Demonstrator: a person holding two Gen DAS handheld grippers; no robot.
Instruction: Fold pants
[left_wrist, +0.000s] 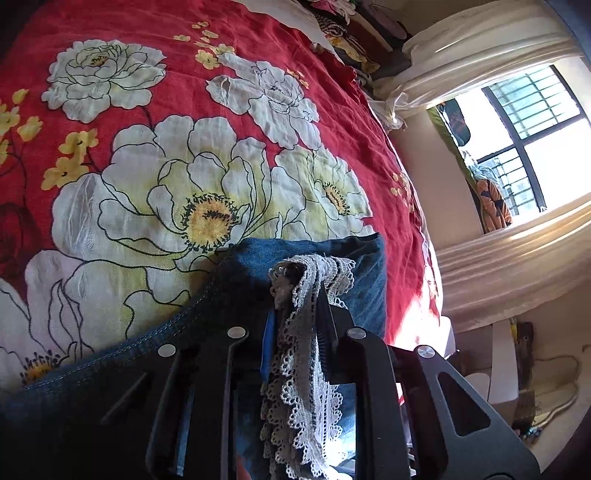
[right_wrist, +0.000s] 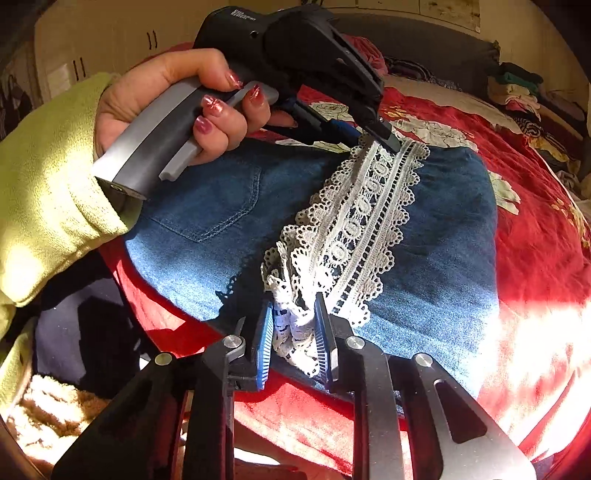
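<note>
Both clamped on the white lace trim of the blue denim pants lying on the red floral bed: left hand-held gripper far end, right hand-held gripper near end.

Red floral bedspread; barred window; piled clothes.

Pants run off-frame — sleeve hides near end; floor clutter blurred.
</note>
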